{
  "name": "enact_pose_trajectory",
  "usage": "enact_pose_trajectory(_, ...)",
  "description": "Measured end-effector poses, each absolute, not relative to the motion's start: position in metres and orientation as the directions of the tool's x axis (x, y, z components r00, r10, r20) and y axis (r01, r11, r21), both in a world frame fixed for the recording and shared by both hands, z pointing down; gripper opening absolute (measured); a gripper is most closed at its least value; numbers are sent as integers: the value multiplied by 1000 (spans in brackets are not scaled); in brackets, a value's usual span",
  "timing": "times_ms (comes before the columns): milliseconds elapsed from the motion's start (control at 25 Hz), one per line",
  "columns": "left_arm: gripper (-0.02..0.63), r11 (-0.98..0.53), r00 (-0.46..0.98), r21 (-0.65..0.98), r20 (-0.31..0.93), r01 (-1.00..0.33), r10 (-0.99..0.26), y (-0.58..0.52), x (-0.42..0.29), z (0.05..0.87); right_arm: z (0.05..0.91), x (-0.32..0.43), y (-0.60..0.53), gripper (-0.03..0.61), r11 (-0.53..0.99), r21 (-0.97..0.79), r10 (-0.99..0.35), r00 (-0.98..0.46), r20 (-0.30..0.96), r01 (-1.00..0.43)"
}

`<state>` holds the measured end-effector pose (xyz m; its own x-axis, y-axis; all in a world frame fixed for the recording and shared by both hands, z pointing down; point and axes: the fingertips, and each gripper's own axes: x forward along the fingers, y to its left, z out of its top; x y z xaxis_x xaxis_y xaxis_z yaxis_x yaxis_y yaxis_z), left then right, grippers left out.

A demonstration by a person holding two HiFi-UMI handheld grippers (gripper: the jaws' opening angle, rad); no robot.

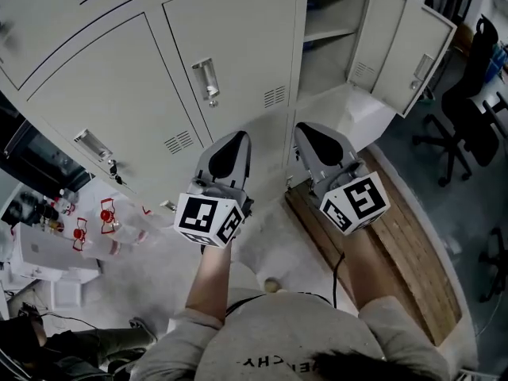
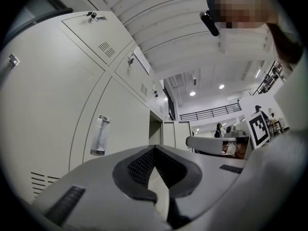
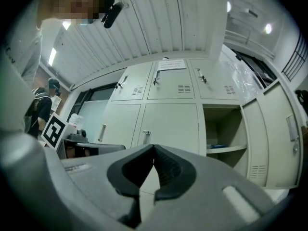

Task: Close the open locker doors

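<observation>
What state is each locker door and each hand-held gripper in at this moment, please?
Pale grey metal locker door at the far right: swung wide open.
Pale grey metal locker door with the chrome handle: closed.
Grey locker compartment with a shelf: standing open.
Left hand-held gripper: shut, nothing between its jaws.
Right hand-held gripper: shut, nothing between its jaws.

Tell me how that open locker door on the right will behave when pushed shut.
The open locker door looks like thin painted sheet metal: probably light, stiff and easy to swing. Its smooth face may let the shut right hand-held gripper slide, so pushing near the latch edge seems safer. It could bounce back if it doesn't catch.
</observation>
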<state>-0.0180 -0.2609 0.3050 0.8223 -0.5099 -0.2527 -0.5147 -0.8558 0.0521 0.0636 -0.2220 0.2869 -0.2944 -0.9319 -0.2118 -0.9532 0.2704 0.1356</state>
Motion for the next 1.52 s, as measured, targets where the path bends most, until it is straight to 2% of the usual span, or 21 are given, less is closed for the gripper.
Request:
enact_pose_trajectory(520,-3,-907,881,29,-225,-420,-416,-253,93,317,302,161,-208,3,184,120,-951,-208,-227,-976)
enact_pose_trajectory(960,-3,-913,889,11,-224,-407,-399,-263,202,337,327,259,-223,3,180,140,-966,-202,-164,-974)
enact_pose_trajectory(1520,-3,-919,900,27,-191,-393,-391,-272,304,358,353,366,-227,15,134,117,-982,-148,-119,-984)
